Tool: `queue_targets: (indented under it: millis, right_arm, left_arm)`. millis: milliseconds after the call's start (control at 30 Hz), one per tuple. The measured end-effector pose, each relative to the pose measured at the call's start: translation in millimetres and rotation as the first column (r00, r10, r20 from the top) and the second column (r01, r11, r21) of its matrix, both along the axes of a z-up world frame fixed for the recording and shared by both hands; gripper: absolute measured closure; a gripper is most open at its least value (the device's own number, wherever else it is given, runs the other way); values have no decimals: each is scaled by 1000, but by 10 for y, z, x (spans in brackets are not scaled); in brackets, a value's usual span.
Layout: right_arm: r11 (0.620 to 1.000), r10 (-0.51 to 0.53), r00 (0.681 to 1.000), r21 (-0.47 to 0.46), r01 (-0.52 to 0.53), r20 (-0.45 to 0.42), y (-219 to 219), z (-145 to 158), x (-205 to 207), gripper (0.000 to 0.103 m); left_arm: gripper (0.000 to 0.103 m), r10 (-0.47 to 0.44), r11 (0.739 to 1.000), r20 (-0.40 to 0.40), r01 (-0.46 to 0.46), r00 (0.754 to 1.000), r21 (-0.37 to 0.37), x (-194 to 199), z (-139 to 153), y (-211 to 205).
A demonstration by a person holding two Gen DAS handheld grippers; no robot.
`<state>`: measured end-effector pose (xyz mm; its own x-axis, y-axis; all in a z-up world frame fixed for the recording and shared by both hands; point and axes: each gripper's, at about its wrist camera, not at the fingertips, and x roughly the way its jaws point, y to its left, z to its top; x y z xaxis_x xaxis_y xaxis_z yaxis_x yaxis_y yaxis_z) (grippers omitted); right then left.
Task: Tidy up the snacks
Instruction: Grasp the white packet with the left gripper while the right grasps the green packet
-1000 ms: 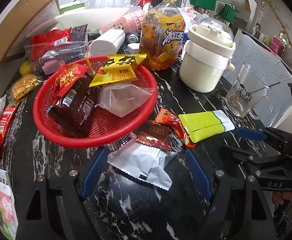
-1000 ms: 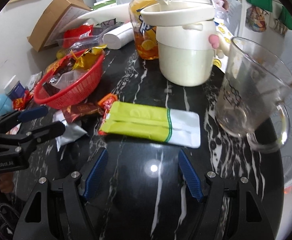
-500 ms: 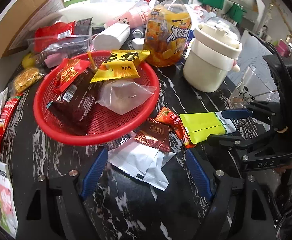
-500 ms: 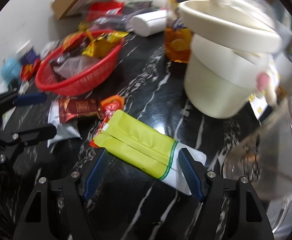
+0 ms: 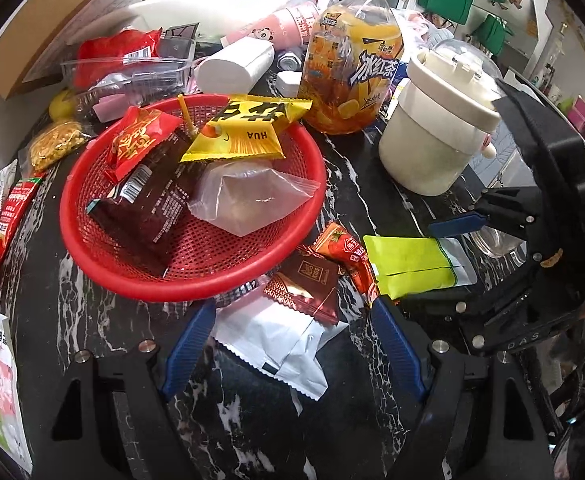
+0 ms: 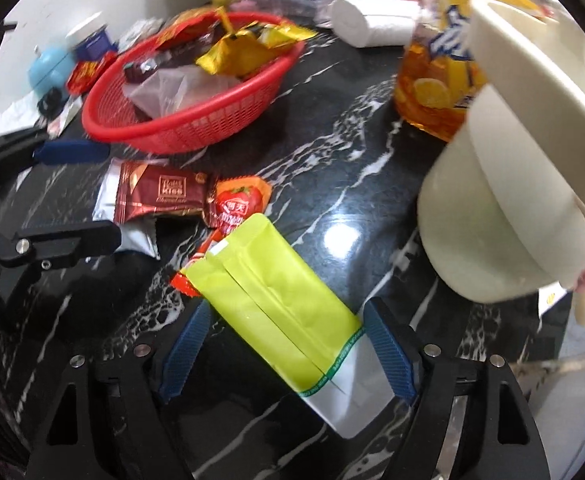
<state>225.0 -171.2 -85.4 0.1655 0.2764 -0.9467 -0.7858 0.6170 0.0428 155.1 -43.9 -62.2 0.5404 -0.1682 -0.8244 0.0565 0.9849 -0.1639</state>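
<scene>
A: Right hand-held gripper (image 6: 284, 354)? Just widened, straddled lime packet (image 6: 276, 312) flat on surface (image 6: 332, 168), pads clear of edges.
B: Left hand-held gripper (image 5: 292, 344): spread, nothing gripped, over white wrapper (image 5: 276, 344) by red basket (image 5: 92, 248) rim.

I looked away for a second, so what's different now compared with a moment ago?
The right gripper has swung in over the lime-green packet, rolling as it came; its jaws have just been opening and now straddle the packet without pressing on it. The left gripper, open over the white packet, hardly moved. The red basket and its snacks stayed put.
</scene>
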Motion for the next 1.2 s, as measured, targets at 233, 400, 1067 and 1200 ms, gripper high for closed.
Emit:
queue_targets:
  millis: [233,400,1067,1200]
  right_arm:
    - [997,43,999,-58,-43,2,89,-76,29,20]
    - [999,46,999,-24,-46,18,59,-5,-85,59]
    - [975,-207,976,91,201,62,-160,-15,-709,60]
    - [963,-253,966,107,245,60,-188,-11,-800,60]
  left_arm:
    - [23,2,1000,-3,-2,1000,4,35,-29,27]
    - [23,-41,999,7,41,999,-8,54,-74,12]
    - [41,-104,995,-9,104,995,10,-90,-286,-40]
    - [41,-119,993,-19,119,993,-3,-258,-277,-62]
